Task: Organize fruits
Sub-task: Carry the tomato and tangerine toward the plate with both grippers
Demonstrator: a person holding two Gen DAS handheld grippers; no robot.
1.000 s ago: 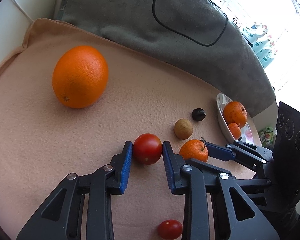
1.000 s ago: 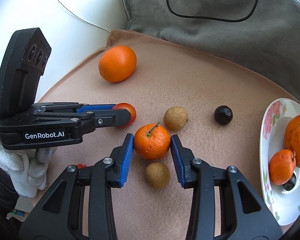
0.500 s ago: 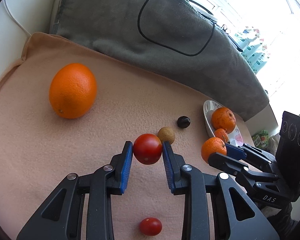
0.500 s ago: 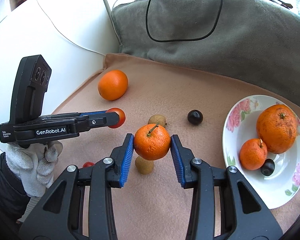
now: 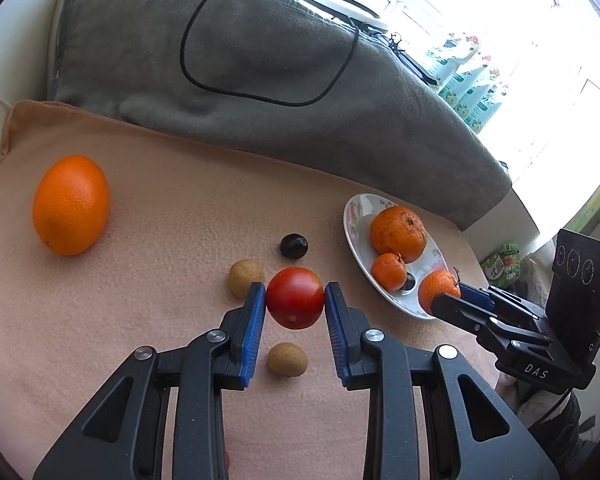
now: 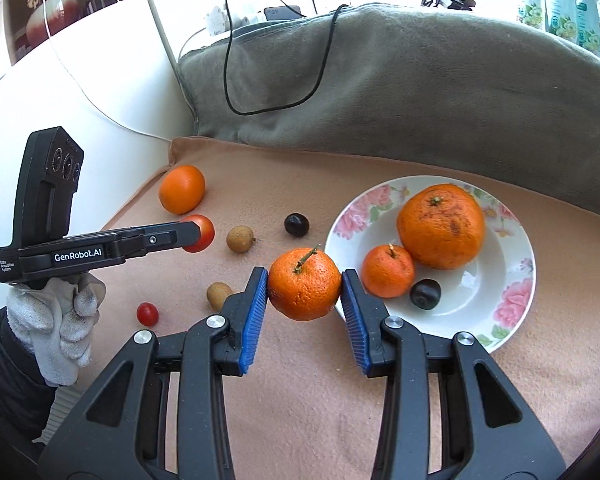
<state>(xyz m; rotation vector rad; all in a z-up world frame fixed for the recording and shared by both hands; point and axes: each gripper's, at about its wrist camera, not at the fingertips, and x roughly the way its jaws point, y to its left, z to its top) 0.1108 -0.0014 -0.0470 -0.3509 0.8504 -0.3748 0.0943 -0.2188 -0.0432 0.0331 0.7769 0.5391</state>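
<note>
Two claws, both clamped: left claw on tomato, right claw on mandarin beside plate. Plate holds three fruits; four loose fruits left of plate; cherry tomato hidden in left view.

Bare blanket behind plate; dark fruit flanks its left rim

Grey cushion behind peach blanket; white wall left; bright window.
</note>
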